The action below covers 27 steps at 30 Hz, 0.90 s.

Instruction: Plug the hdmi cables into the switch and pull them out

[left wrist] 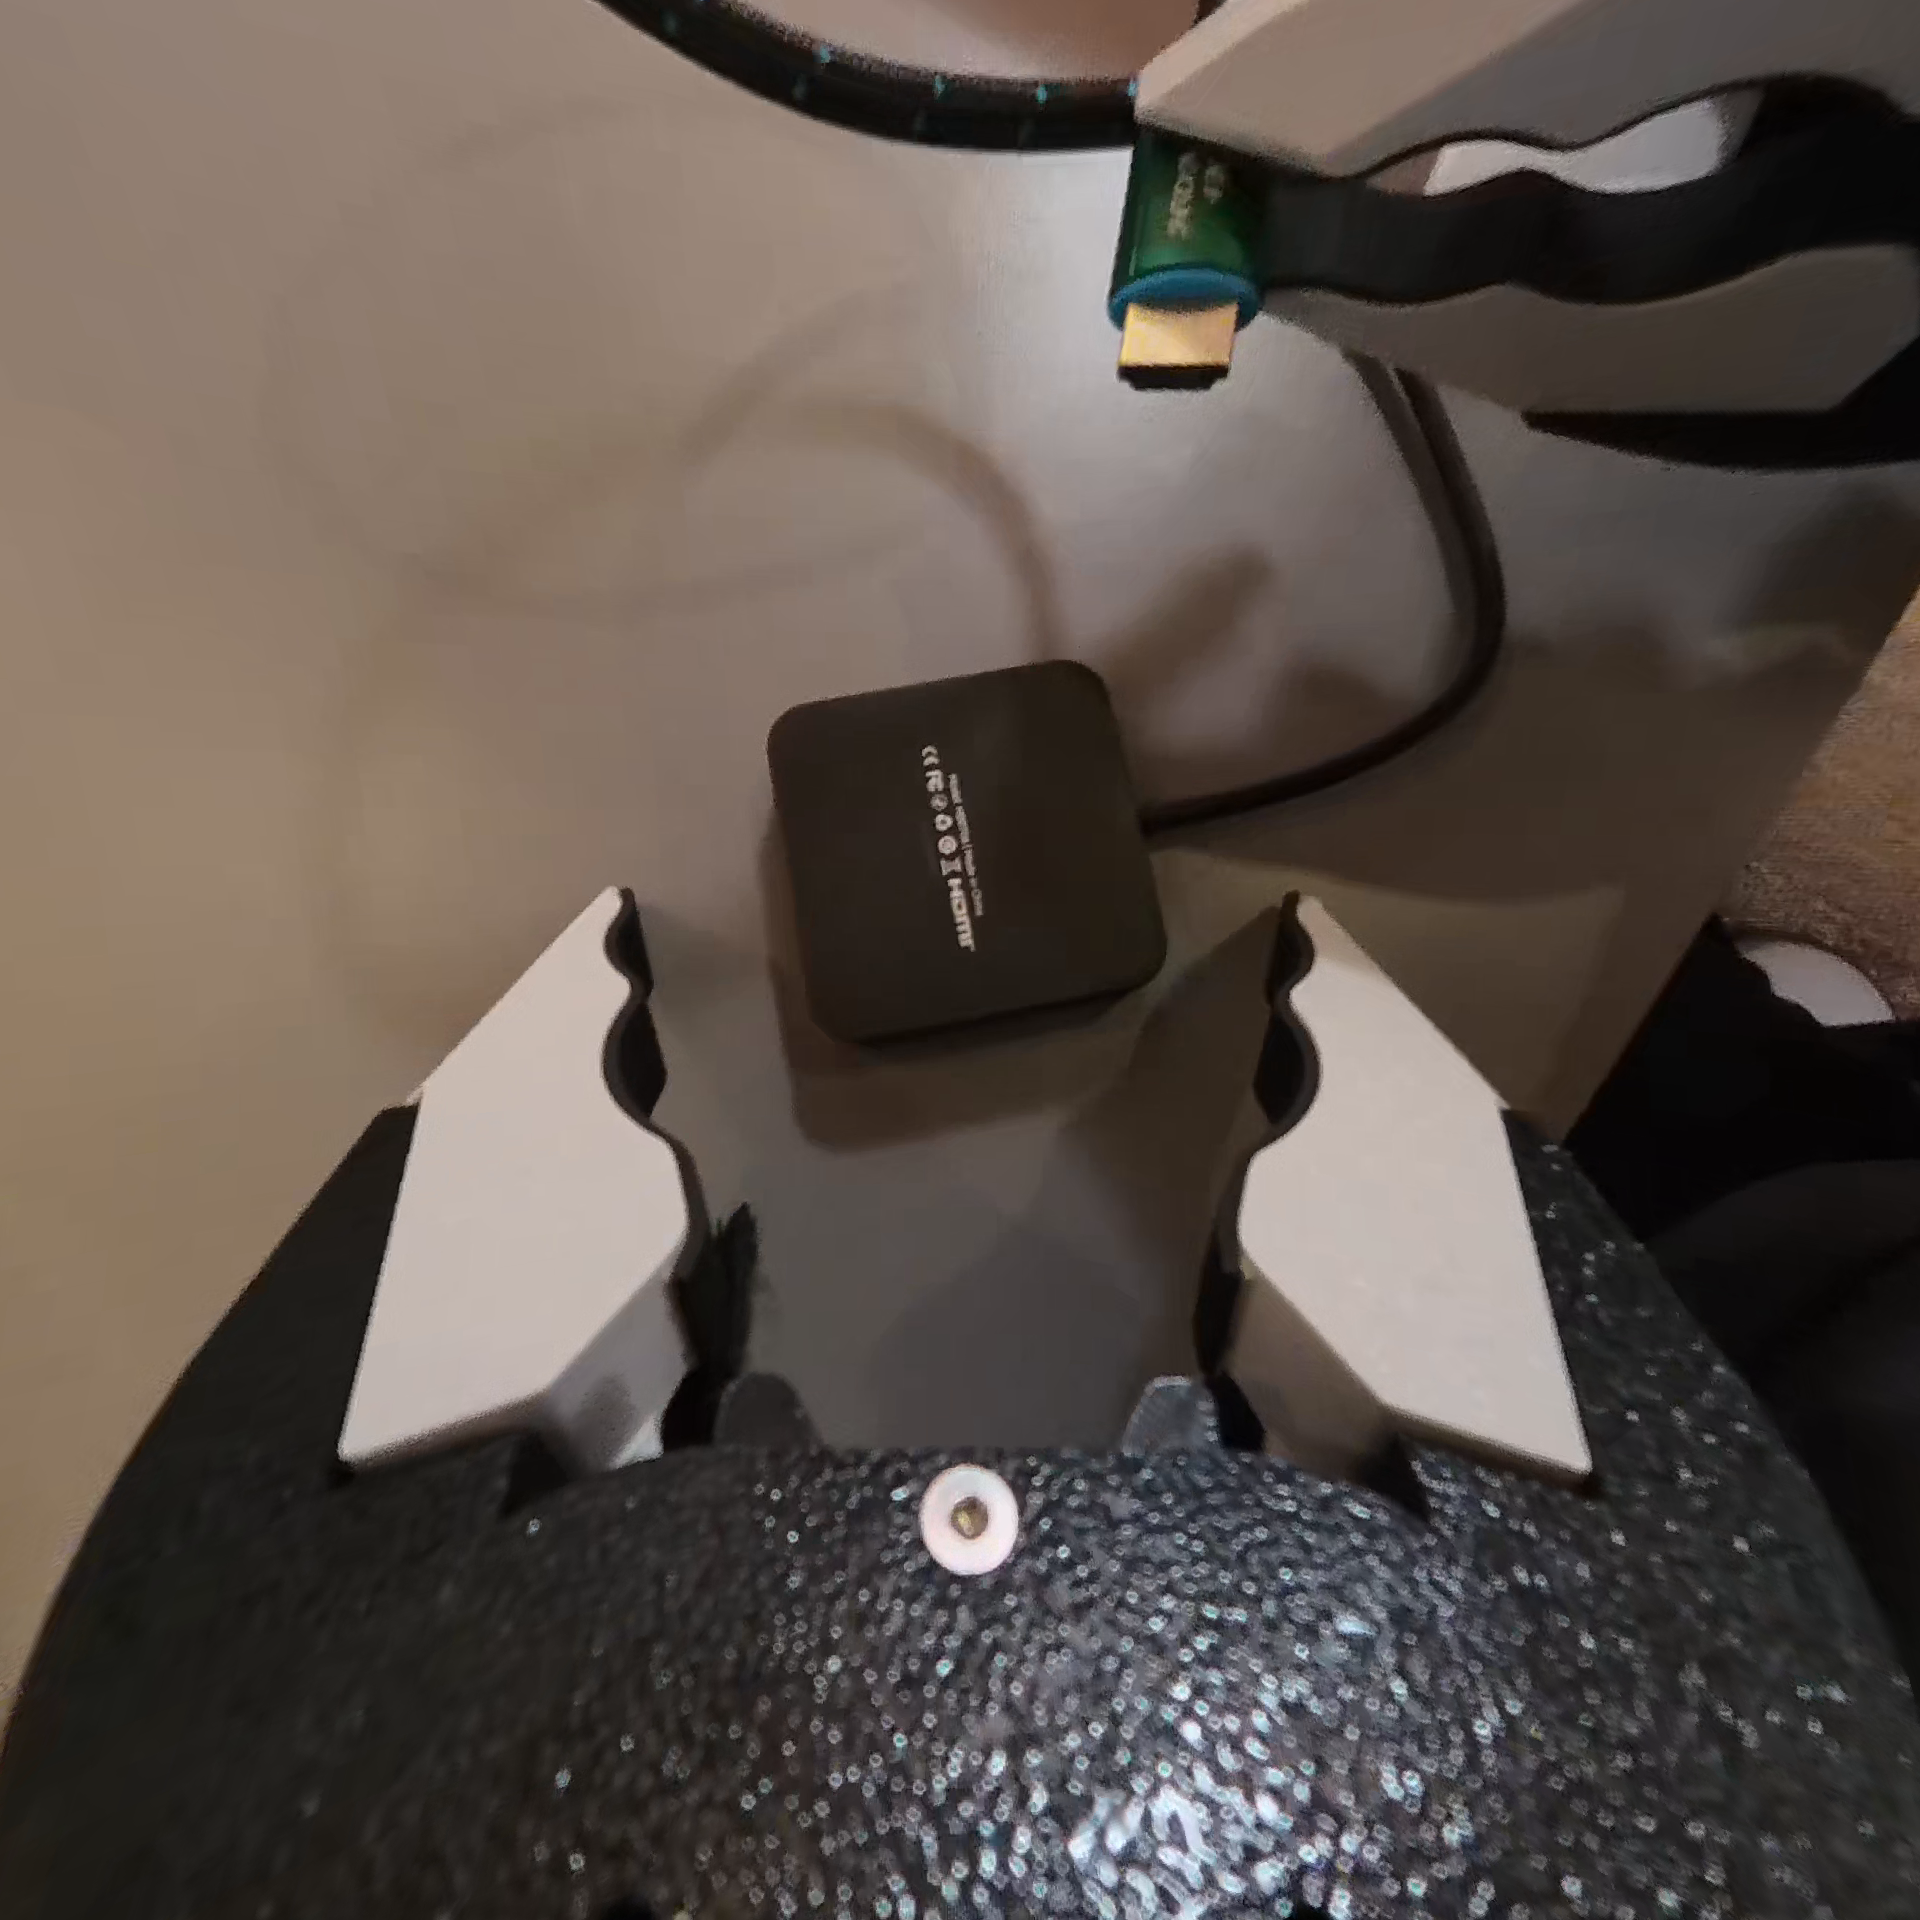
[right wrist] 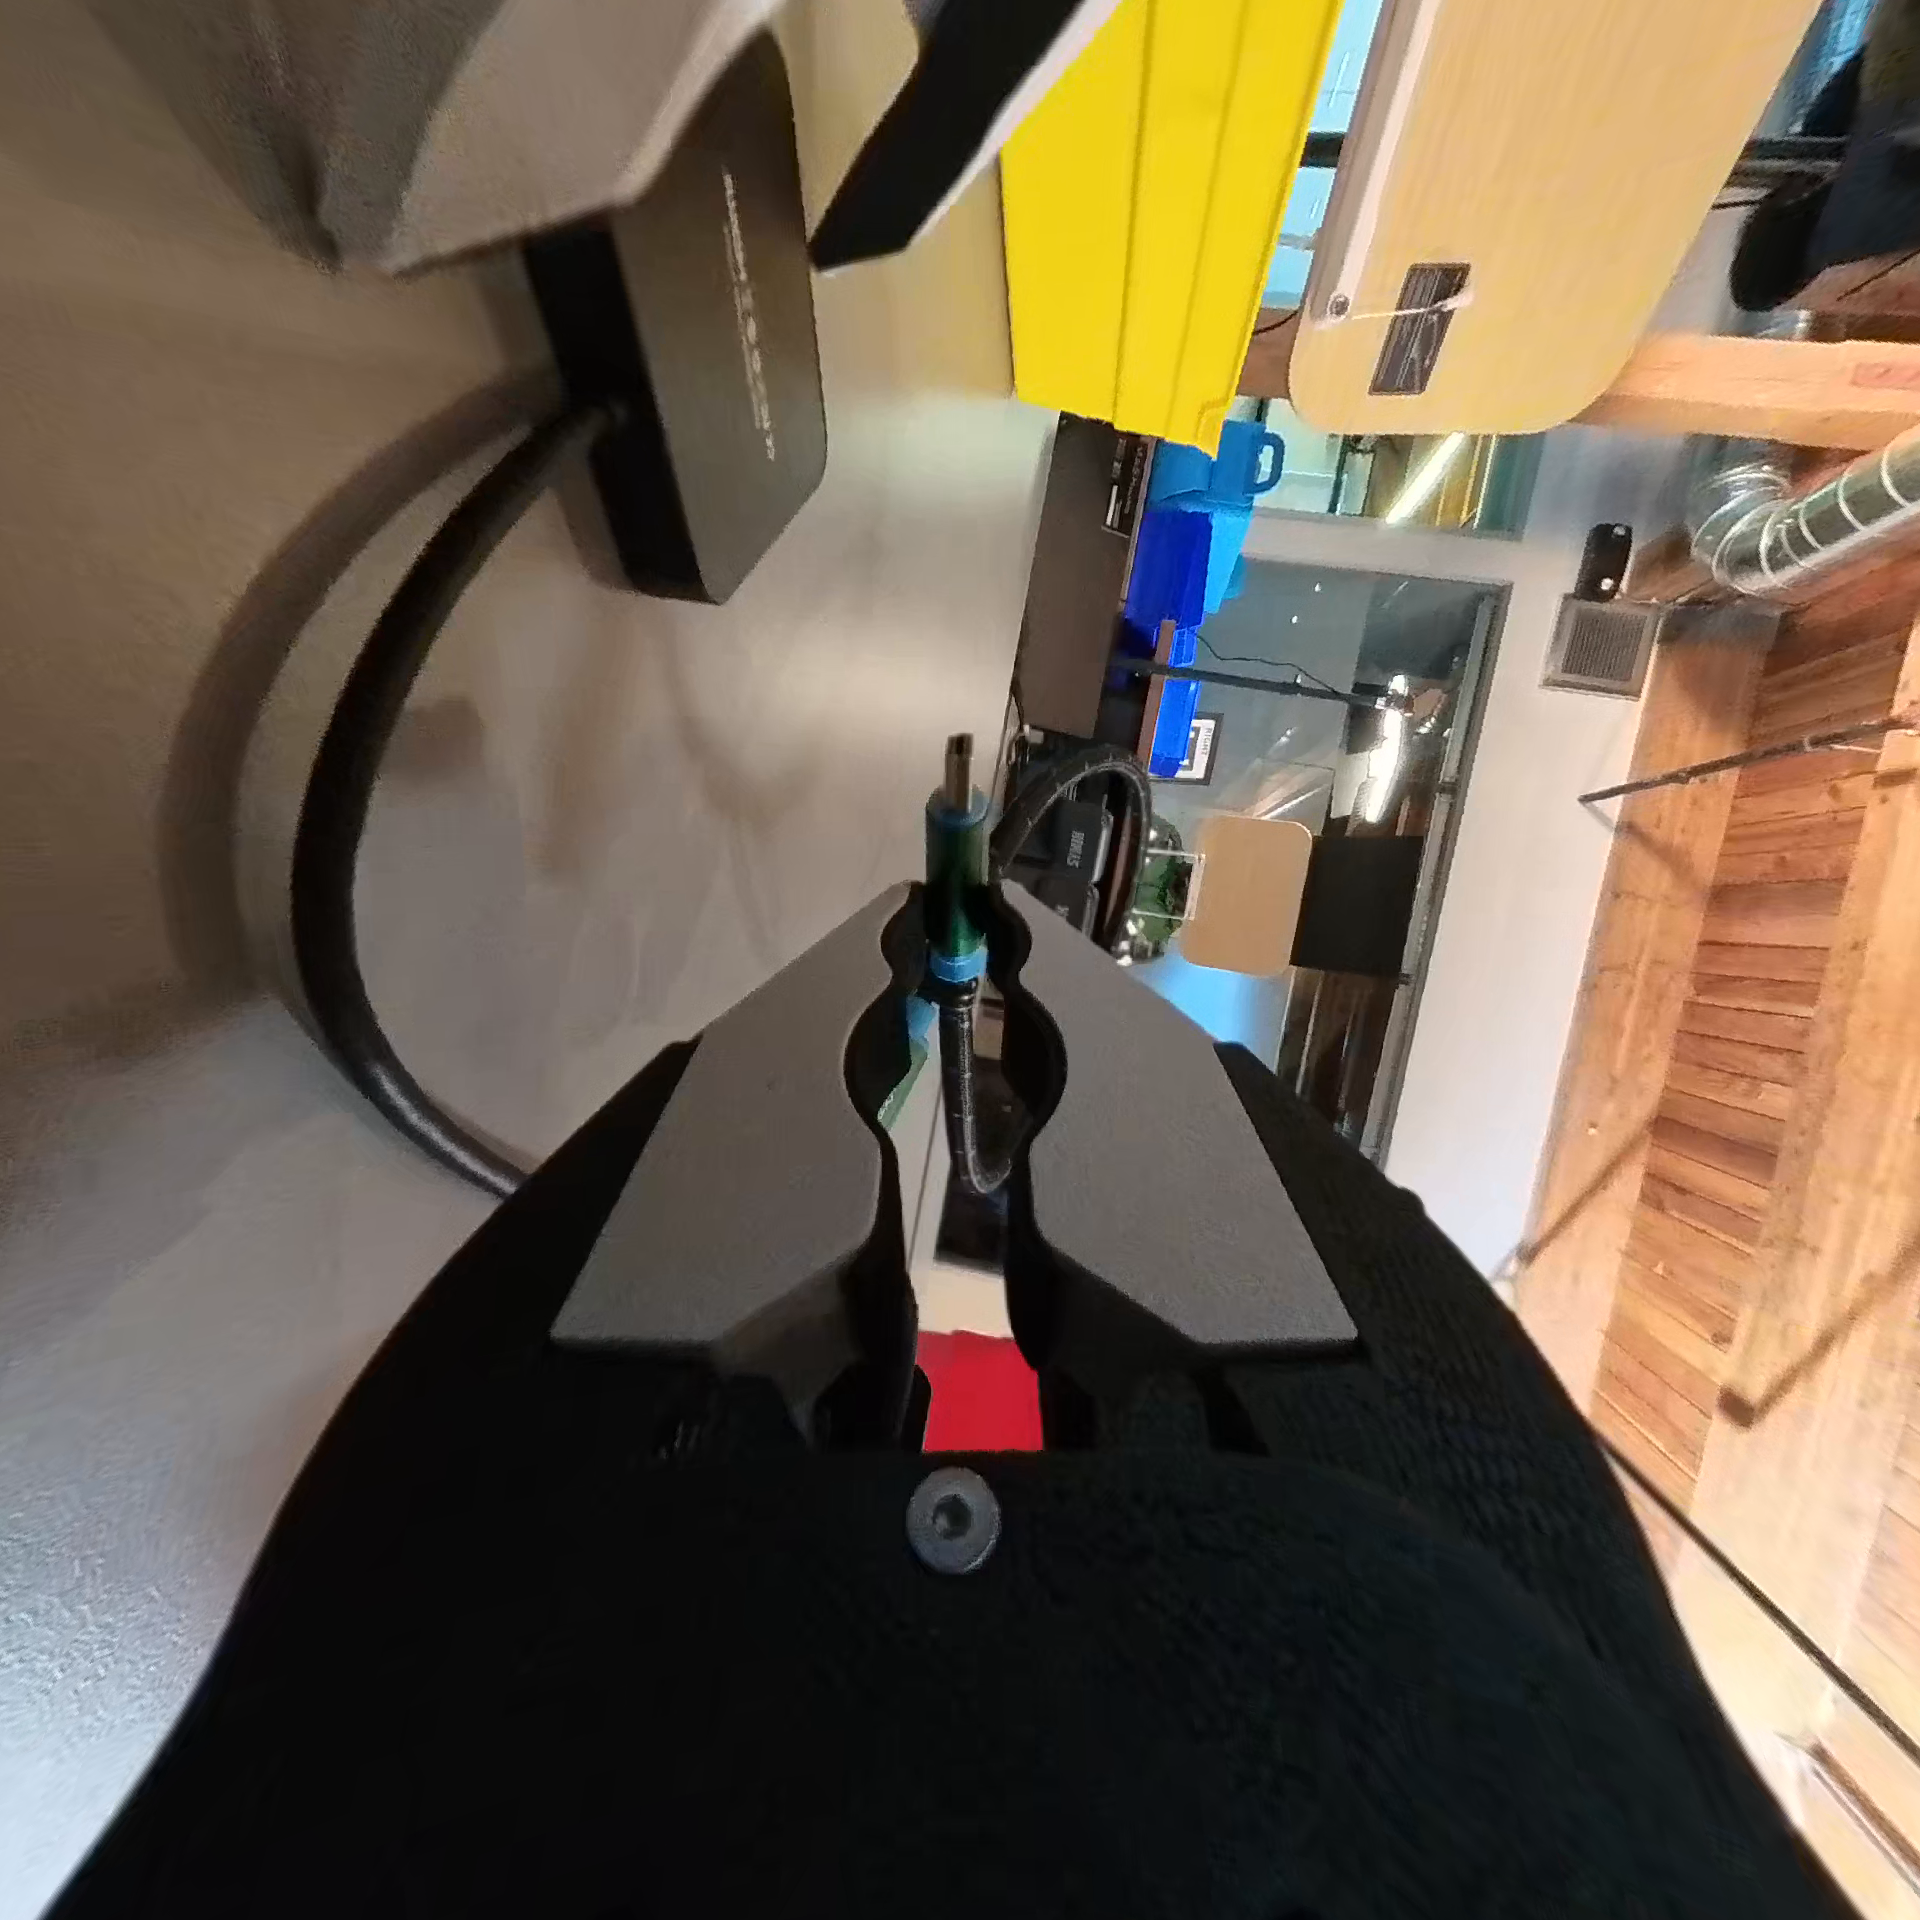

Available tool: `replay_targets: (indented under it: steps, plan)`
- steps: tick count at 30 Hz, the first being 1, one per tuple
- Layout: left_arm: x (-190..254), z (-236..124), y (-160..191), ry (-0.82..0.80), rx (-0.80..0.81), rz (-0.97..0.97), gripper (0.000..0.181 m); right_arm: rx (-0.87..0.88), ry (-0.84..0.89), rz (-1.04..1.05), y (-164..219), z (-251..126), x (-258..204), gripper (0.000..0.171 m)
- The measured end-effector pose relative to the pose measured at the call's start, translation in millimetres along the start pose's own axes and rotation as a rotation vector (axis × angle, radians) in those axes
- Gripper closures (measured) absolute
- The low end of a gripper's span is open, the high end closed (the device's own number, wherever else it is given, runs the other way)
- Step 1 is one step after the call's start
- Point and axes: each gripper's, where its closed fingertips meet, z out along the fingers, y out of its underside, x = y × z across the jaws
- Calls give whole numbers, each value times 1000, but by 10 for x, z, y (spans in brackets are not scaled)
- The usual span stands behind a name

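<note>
Right gripper (right wrist: 951, 914) pinching a green HDMI plug (left wrist: 1184, 260) above the desk (left wrist: 416, 520), left gripper (left wrist: 961, 935) spread wide just before the black switch (left wrist: 961, 852), its own black cable (left wrist: 1455, 644) curving away.

Bare table (left wrist: 416, 520) around switch (left wrist: 961, 852); its cable (left wrist: 1455, 675) rightward.

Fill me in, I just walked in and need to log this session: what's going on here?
A person is working with two handheld grippers. The right gripper is shut on a green HDMI plug, held in the air with its gold tip bare and not inserted. The left gripper is open, hovering near the black switch, which lies on the white table with one black cable leading from it.
</note>
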Motion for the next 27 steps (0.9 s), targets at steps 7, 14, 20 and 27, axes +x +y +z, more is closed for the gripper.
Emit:
replay_targets:
  steps: [7, 14, 20, 27]
  plan:
    - [-5, -46, -9, 10, -17, 4, 106, 18, 5, 23, -10, -47, -28, 162]
    - [-2, -144, -14, 46, 57, 88, 115, 24, -44, 1, -103, -26, -87, 162]
    - [44, -321, -228, 40, 275, 191, 116, -41, 46, -45, -86, -26, 82, 162]
    - [102, -437, -199, 215, 321, 51, 116, -33, -105, -75, -153, 17, -223, 162]
